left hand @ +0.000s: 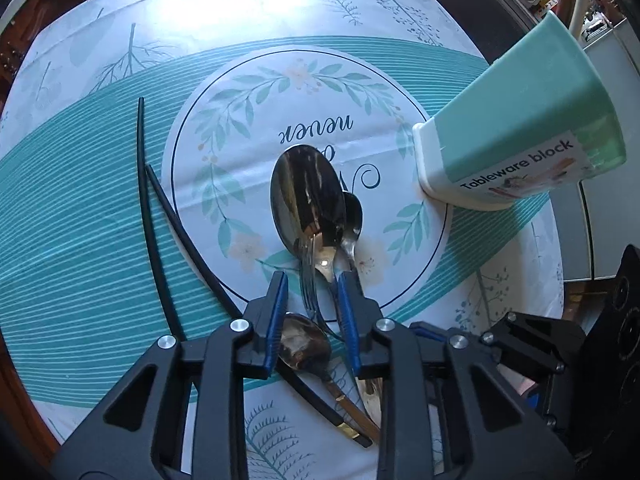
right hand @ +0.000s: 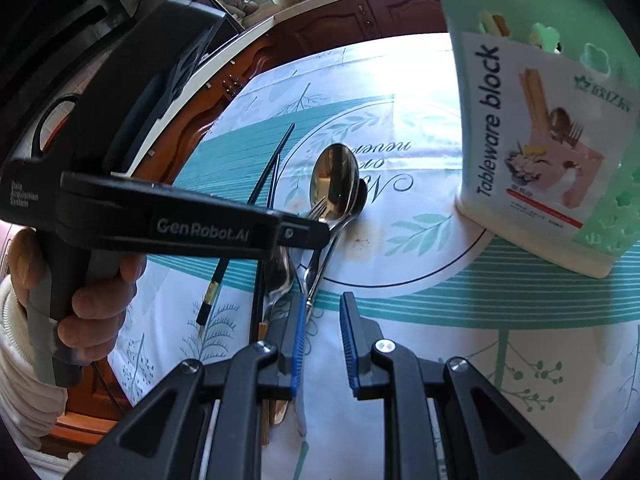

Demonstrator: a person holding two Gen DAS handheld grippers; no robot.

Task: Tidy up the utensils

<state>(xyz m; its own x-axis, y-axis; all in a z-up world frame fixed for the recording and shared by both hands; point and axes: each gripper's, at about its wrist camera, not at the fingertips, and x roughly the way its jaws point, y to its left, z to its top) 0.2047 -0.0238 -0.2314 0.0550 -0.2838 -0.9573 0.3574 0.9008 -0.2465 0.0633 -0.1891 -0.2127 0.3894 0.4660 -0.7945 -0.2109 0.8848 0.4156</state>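
My left gripper [left hand: 312,280] is open low over the table, its blue pads on either side of a fork [left hand: 308,280] and the neck of a large shiny spoon [left hand: 308,200]. A smaller spoon [left hand: 354,216] lies against the large one on its right. Below the fingers lies another spoon [left hand: 304,344] with a gold-and-black handle. The right wrist view shows the left gripper [right hand: 320,234] from the side, held by a hand [right hand: 92,308], over the large spoon [right hand: 334,180]. My right gripper [right hand: 322,316] is open with nothing between its fingers, just short of the utensils' handle ends.
A mint-green holder labelled "Tableware block" [left hand: 520,128] stands at the right, also seen in the right wrist view [right hand: 540,140]. Two black chopsticks [left hand: 160,208] lie left of the utensils. A patterned tablecloth [left hand: 100,220] covers the table; wooden cabinets [right hand: 328,28] stand beyond.
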